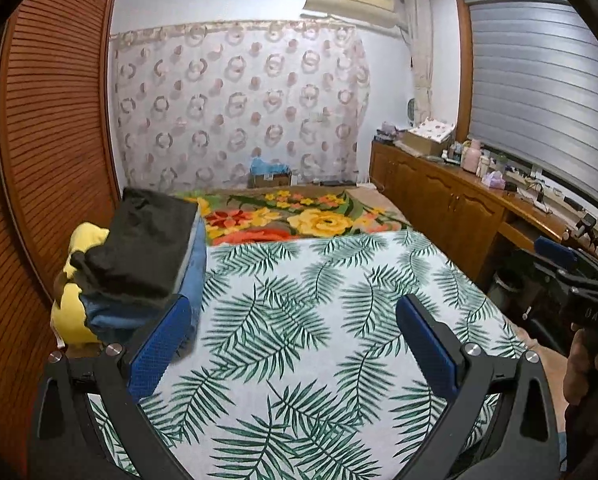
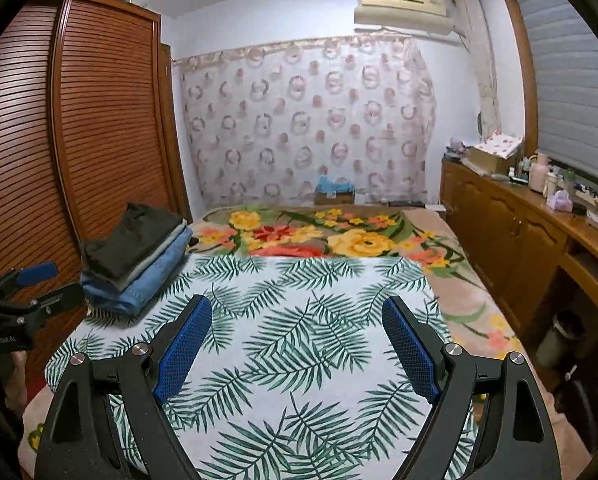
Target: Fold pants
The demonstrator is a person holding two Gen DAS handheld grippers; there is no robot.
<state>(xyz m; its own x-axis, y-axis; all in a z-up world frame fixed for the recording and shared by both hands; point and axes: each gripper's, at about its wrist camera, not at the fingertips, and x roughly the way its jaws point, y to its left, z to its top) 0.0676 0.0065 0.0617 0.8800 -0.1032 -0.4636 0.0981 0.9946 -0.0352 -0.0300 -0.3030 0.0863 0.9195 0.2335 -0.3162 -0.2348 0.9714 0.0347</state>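
Note:
A stack of folded pants [image 2: 135, 256] lies at the left edge of the bed, dark pants on top, grey and blue denim below; it also shows in the left wrist view [image 1: 139, 256], close to my left finger. My left gripper [image 1: 295, 312] is open and empty above the leaf-print sheet [image 1: 319, 320]. My right gripper [image 2: 297, 316] is open and empty over the same sheet [image 2: 299, 360]. The left gripper also shows in the right wrist view [image 2: 31, 284], beside the stack. The right gripper shows at the right edge of the left wrist view [image 1: 571, 268].
A floral blanket [image 2: 339, 236] covers the far half of the bed. A louvred wooden wardrobe [image 2: 99, 120] stands on the left. A wooden cabinet [image 2: 519, 232] with bottles runs along the right under the window. A yellow cloth [image 1: 75, 280] lies under the stack.

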